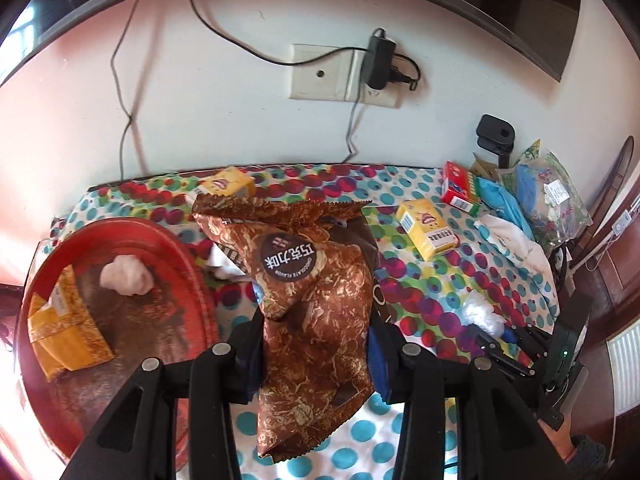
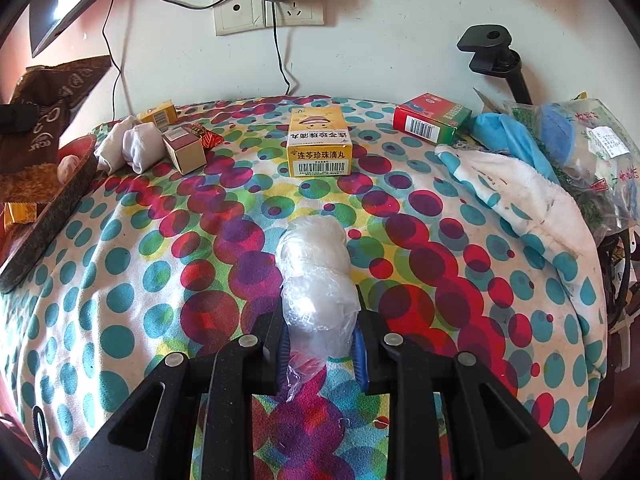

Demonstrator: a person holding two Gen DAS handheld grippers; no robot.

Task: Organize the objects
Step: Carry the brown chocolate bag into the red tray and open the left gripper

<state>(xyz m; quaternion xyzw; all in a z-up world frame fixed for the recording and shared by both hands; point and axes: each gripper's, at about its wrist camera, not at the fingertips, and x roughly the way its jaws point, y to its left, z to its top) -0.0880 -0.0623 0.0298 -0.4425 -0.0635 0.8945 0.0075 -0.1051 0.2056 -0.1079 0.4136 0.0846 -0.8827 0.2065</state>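
Left gripper (image 1: 316, 344) clamped on a brown snack bag (image 1: 316, 304), held up off the dotted cloth (image 1: 420, 296) just beside the red tray (image 1: 192, 264). Right gripper (image 2: 320, 344) narrowed onto a clear plastic bundle (image 2: 316, 280) lying on the cloth, well short of the yellow box (image 2: 319, 148).

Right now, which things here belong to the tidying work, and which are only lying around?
In the job:
- brown snack bag, held in the left hand-held gripper
- clear plastic bundle, held in the right hand-held gripper
- red tray

Lying about:
- yellow box
- red-green box
- wall socket
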